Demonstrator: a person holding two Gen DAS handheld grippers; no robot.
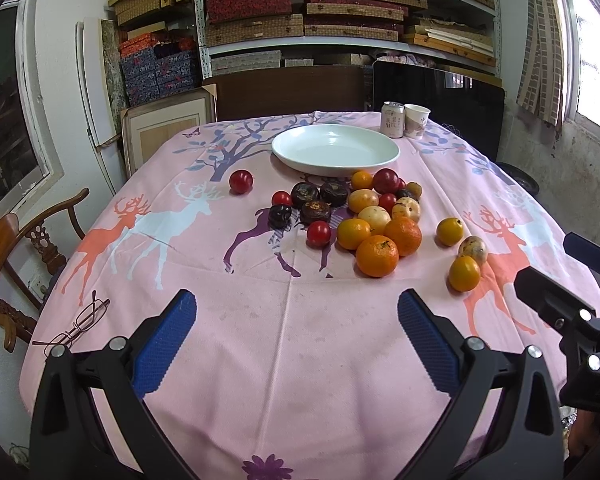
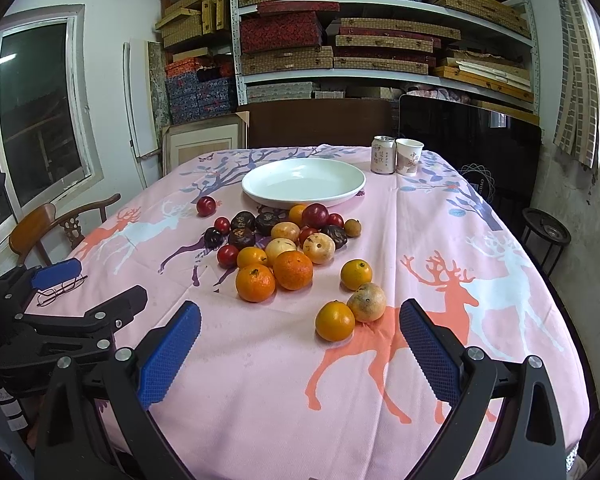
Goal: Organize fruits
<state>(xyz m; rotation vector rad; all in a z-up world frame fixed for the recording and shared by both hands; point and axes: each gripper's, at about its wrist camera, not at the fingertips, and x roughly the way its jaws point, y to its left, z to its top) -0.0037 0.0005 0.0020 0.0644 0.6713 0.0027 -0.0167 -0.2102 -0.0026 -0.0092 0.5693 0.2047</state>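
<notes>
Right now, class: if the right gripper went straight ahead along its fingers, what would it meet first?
Probably the small orange fruit nearest the open right gripper, lying on the tablecloth beside a speckled yellowish fruit; depth is uncertain.

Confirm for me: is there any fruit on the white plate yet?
No, the white plate sits empty, and the fruit pile lies on the pink tablecloth in front of it.

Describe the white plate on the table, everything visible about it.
The white plate is a wide, shallow round dish with a raised rim, glossy like glazed ceramic. It is empty and sits flat on the pink deer-print tablecloth, toward the far side. The fruit pile lies just in front of it; a can and paper cup stand apart behind-right.
</notes>
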